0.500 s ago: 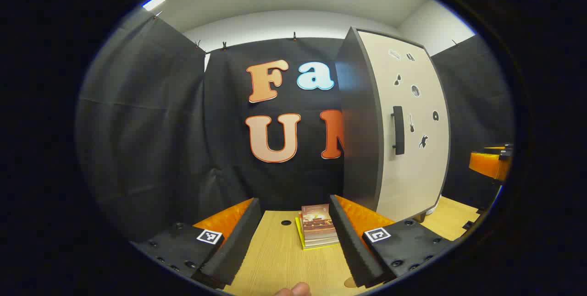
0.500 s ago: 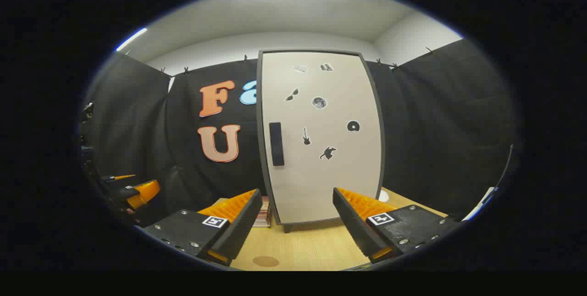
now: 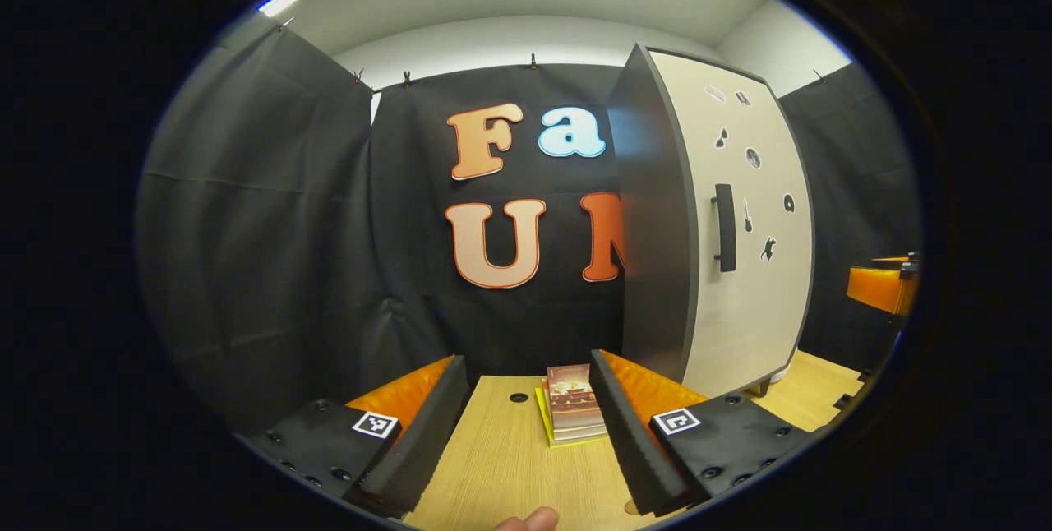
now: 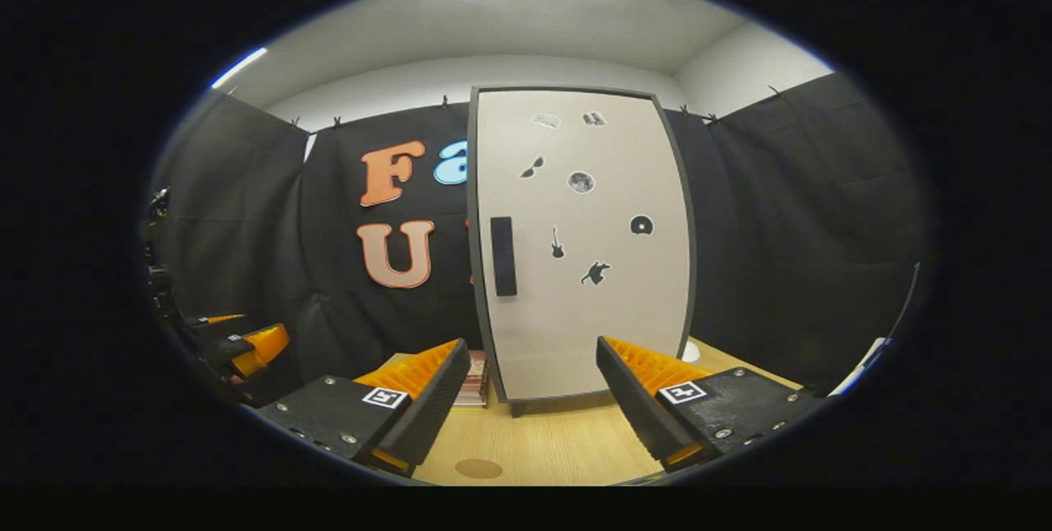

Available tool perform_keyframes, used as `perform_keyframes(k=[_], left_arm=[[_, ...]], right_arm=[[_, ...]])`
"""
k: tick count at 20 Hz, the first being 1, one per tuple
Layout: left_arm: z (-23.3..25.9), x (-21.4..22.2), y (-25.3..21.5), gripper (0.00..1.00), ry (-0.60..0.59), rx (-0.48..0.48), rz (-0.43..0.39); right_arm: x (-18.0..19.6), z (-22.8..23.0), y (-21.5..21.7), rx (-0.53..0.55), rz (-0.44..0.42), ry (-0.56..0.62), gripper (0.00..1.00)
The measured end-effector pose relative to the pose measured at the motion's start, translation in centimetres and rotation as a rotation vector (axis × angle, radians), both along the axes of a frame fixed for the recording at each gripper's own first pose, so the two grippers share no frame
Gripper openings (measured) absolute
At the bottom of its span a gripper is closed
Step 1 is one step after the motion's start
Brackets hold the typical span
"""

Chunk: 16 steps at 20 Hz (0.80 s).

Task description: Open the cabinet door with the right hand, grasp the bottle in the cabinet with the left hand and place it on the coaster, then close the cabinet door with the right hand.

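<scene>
A tall cabinet (image 4: pixel 592 268) with a cream door and dark frame stands on the wooden table, its door shut. A black vertical handle (image 4: pixel 503 256) sits near the door's left edge, and small stickers dot the door. My right gripper (image 4: pixel 532 399) is open, facing the door from a short way off. A round brown coaster (image 4: pixel 478 468) lies on the table just below its fingers. My left gripper (image 3: pixel 526 424) is open, left of the cabinet (image 3: pixel 740 235), whose handle (image 3: pixel 724 227) shows at an angle. The bottle is hidden inside.
A small stack of books (image 3: pixel 573 414) lies on the table left of the cabinet, ahead of my left gripper. A round hole (image 3: pixel 518 397) is in the table beside it. The other gripper (image 4: pixel 238 346) shows at the left edge of the right gripper view.
Both views have shifted slightly: the cabinet sits a little more to the right in each. Both grippers stay open.
</scene>
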<state>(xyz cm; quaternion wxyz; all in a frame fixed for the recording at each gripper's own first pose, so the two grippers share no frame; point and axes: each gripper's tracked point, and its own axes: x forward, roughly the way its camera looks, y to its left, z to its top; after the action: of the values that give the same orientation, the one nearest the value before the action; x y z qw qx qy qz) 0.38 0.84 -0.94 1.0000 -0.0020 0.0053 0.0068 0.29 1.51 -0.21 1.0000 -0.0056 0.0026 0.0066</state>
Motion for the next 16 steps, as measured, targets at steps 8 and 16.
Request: perform_keyframes(k=[8,16], left_arm=[[-1.4,0.9,0.6,0.97,0.023,-0.028,0.005],[-3.8,2.0,2.9,0.97,0.059,-0.032,0.027]], right_arm=[[3.8,1.1,0.7,-0.005,0.018,-0.012,0.95],[13.6,3.7,3.4,-0.004,0.055,-0.044,0.95]])
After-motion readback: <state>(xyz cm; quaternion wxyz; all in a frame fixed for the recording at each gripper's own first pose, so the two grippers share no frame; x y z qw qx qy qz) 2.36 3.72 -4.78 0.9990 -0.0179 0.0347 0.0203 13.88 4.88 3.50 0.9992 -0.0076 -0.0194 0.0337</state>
